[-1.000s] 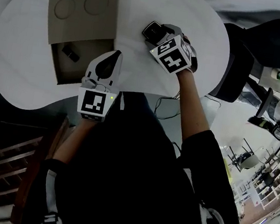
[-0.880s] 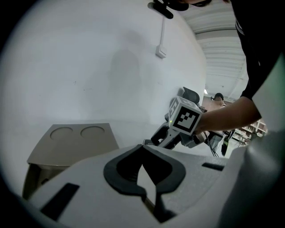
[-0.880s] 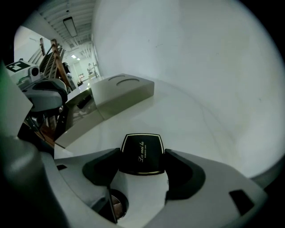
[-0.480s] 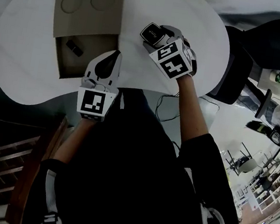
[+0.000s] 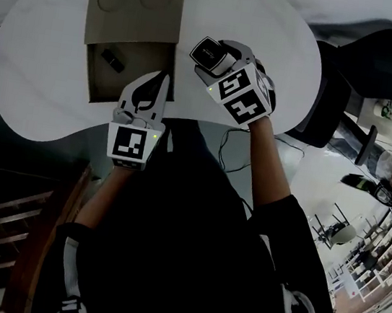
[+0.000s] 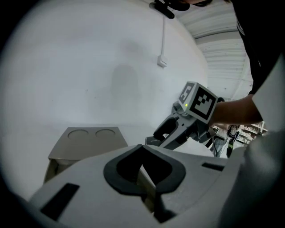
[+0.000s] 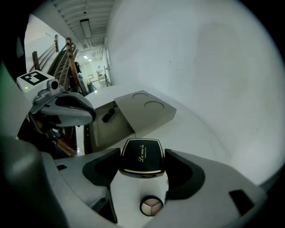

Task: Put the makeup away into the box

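Over the white tabletop (image 5: 45, 42), the right gripper (image 7: 142, 152) fingers (image 7: 182, 171) clamp a black compact (image 7: 141, 162). The left gripper (image 6: 141, 147) fingers (image 6: 171, 171) are closed and empty, just beside the open box (image 5: 138, 5). Shelves (image 5: 387, 246) line the room.

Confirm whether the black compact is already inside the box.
No, the black compact is held between the jaws of the right gripper, above the table and short of the box.

White rounded table (image 5: 30, 91), wooden railing (image 5: 49, 232)
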Demonstrator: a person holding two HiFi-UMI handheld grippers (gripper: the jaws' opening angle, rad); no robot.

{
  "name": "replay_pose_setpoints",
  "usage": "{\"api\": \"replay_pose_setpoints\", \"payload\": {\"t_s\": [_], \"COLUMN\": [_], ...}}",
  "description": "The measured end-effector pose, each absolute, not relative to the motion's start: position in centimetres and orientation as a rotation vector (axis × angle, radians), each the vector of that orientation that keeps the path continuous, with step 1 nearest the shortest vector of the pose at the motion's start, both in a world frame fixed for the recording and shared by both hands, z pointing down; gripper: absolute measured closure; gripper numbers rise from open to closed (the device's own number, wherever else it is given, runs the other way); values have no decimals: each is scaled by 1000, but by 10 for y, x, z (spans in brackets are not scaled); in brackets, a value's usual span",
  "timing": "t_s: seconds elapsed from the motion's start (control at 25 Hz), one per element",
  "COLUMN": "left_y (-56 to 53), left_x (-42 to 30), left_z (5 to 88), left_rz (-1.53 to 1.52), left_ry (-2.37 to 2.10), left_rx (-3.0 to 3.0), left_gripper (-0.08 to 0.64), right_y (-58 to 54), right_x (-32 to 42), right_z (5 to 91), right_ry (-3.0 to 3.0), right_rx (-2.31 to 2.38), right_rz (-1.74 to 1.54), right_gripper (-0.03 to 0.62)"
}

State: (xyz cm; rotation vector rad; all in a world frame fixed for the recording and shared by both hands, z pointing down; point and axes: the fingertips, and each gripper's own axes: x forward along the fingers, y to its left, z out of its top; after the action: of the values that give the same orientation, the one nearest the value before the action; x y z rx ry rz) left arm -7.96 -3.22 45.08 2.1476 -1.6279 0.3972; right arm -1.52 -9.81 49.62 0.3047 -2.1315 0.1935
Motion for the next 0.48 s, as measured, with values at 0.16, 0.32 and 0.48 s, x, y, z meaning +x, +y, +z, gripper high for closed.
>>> {"api": "replay_pose_setpoints", "payload": {"t_s": [0.16,0.32,0.48], "left_y": [-27,-20,-14], "left_x": [-89,-102,-118], "left_z": [449,448,447], "left_rz": [390,379,374], "left_ry": [-1646,-1671,-1704], "left_rx": [2141,2120,2095], "left_gripper": [552,552,552], "right_y": [-87,-76,-66], "right_x": [-32,-53,-76], "right_z": [481,469,467], "right_ry": [-2160,-2187,-2206], "right_rx": [280,241,190], "right_rz": [178,152,139], "right_gripper": [262,262,262]}}
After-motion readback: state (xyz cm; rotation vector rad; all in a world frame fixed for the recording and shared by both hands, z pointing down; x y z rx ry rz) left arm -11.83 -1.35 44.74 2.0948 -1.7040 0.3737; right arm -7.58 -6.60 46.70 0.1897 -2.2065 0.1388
